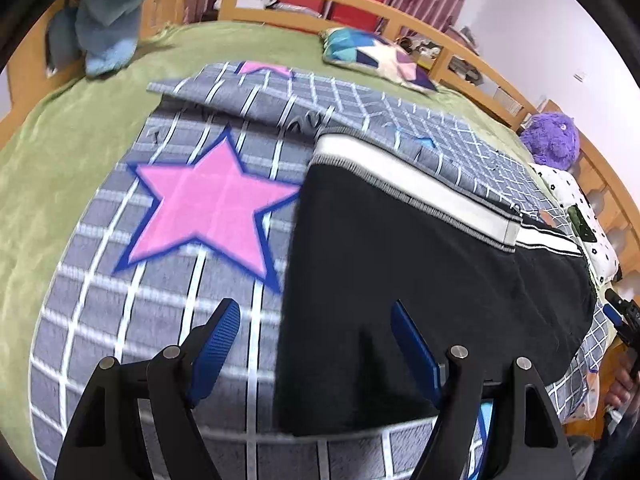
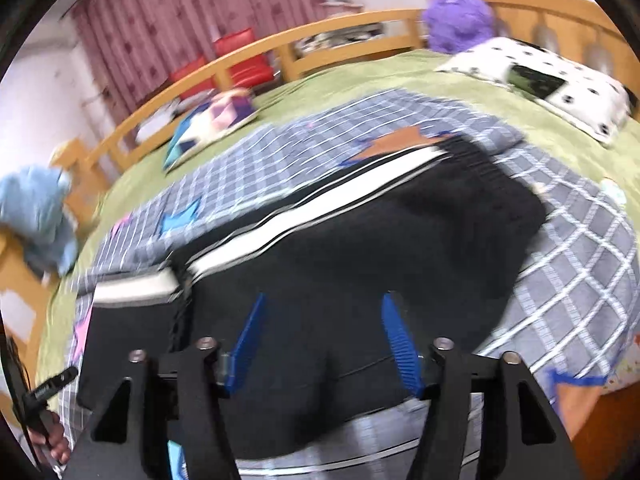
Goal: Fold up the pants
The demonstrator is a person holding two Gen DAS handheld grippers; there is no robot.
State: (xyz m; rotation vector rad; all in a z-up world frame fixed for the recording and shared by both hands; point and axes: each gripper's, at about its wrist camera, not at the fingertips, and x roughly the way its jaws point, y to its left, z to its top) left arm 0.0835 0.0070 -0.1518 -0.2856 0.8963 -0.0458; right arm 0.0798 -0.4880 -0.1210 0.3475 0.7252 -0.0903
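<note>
The bed carries a plaid quilt, and the black pants lie flat across it, stretching from 6 o'clock toward 2 o'clock in the left view, white stripe along the far edge. Both the left tongs and right tongs hover spread and empty over the near edge of the cloth. The risk, as I judge it, is pinching the quilt along with the pants, or catching only the top layer, so the fold drags crooked; the blurred right view hints at speed, which worsens that.
</note>
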